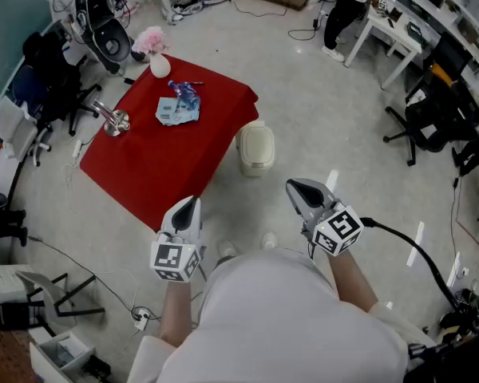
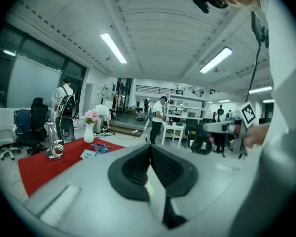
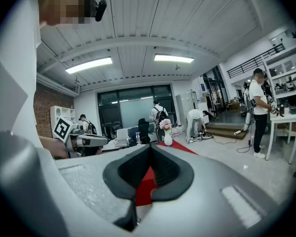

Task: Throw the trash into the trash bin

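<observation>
Lying on red cloth (image 1: 164,170), crumpled trash (image 1: 178,110) (blue).

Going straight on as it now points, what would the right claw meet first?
Probably the red-cloth table, seen past the tips of the shut right claw, before the white vase of pink flowers. In the head view the beige lidded trash bin lies along that line too; it may sit too low.
</observation>
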Available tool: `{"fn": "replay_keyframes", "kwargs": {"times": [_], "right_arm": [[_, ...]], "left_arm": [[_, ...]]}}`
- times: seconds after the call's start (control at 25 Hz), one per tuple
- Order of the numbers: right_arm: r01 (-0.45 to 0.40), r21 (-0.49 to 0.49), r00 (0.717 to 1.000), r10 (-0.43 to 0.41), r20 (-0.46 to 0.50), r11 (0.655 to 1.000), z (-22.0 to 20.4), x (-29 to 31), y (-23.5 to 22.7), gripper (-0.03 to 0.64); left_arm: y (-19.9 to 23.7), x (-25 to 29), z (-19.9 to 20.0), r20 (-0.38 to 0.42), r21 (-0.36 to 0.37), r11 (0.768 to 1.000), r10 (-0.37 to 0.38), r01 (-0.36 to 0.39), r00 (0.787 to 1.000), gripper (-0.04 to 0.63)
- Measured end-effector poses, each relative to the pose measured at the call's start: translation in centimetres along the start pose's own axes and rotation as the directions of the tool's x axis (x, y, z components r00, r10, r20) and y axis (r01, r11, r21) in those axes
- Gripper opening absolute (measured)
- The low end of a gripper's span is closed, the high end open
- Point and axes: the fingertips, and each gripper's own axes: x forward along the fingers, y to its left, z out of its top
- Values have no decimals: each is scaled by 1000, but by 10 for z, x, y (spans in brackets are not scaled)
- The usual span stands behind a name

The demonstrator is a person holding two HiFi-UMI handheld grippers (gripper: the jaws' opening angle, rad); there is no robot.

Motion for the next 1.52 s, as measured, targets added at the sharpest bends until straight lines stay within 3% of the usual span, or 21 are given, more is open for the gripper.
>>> {"fn": "replay_keyframes", "kwargs": {"times": [1.0, 1.2, 1.52], "right_arm": [[64, 12, 998, -64, -1, 998, -6, 28, 25, 0], [74, 9, 997, -74, -5, 997, -11, 37, 41, 0], [134, 24, 991, -135, 14, 991, -16, 32, 56, 0]], "left_arm": [[38, -1, -15, -27, -6, 997, -78, 78, 997, 6], [49, -10, -24, -48, -18, 991, -130, 129, 990, 6], [72, -22, -34, -59, 1, 989, -145, 145, 988, 6]]}}
